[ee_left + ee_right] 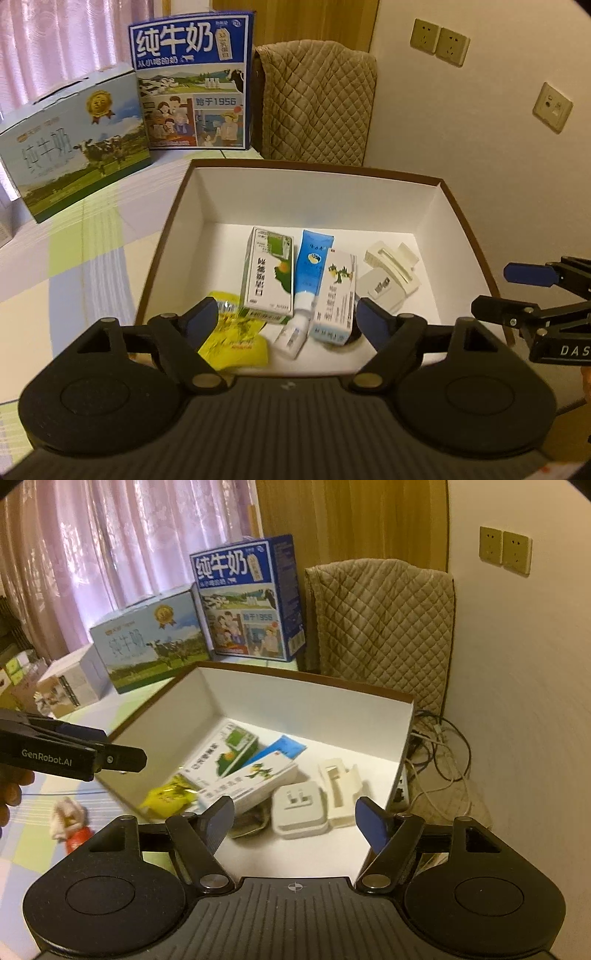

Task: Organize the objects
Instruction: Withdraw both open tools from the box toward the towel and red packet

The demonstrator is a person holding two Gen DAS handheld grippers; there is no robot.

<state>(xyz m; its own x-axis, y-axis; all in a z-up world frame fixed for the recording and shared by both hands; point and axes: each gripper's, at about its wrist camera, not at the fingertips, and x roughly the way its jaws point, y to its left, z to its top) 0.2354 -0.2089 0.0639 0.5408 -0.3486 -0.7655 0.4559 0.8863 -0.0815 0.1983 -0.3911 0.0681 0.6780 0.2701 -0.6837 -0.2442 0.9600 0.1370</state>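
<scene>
An open box (295, 199) with a brown rim and white inside stands on the table. In it lie a green-and-white medicine box (267, 275), a blue tube (312, 266), a white-and-blue carton (334, 295), a yellow sachet (232, 339), a white plug charger (299, 808) and a white hair clip (341, 790). My left gripper (287, 321) hovers open over the box's near edge, holding nothing. My right gripper (295, 821) is open and empty above the box's near right corner. A white-and-red small object (72, 823) lies on the cloth left of the box.
Two milk cartons (192, 85) (74, 144) stand behind the box on the pastel checked tablecloth (92, 266). A chair with a quilted cover (384, 627) is at the back right by the wall. Cables and a power strip (436, 746) lie on the floor right of the box.
</scene>
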